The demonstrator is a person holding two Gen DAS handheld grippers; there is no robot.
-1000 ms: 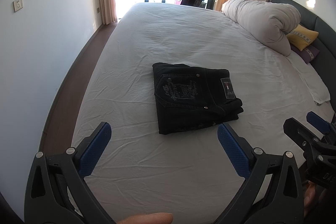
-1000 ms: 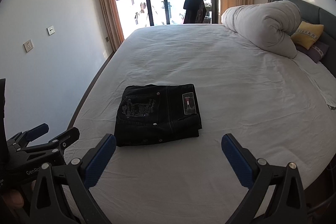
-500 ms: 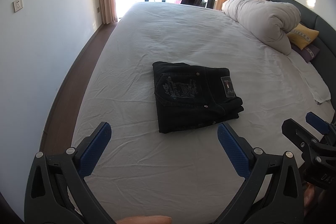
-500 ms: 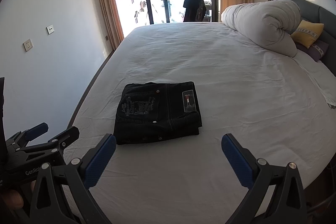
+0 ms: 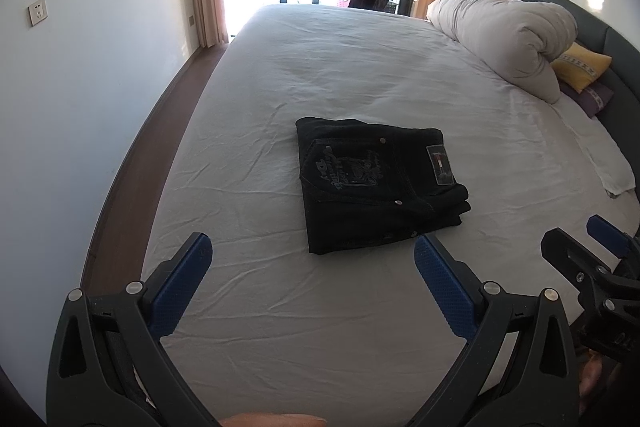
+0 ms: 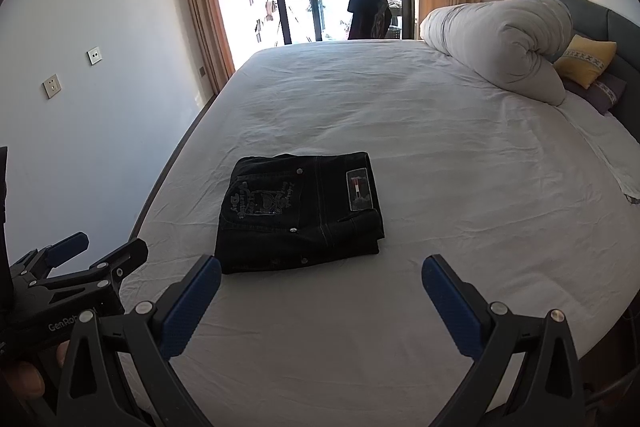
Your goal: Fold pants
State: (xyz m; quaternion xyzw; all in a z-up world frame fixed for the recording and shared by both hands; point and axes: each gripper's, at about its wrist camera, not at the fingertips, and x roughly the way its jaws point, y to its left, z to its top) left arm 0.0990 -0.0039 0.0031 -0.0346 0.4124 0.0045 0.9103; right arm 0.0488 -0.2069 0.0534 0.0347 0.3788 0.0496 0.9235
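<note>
- My left tongs and right tongs both hang spread apart, gripping nothing.
- The pants lie folded on the bed, ahead of both, slightly nearer my left.
- Their long side runs left to right.

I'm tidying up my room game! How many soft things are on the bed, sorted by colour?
Black: 1, the folded pants
White: 1, the rolled duvet
Yellow: 1, a cushion
Purple: 1, a cushion under the yellow one
Total: 4
</note>
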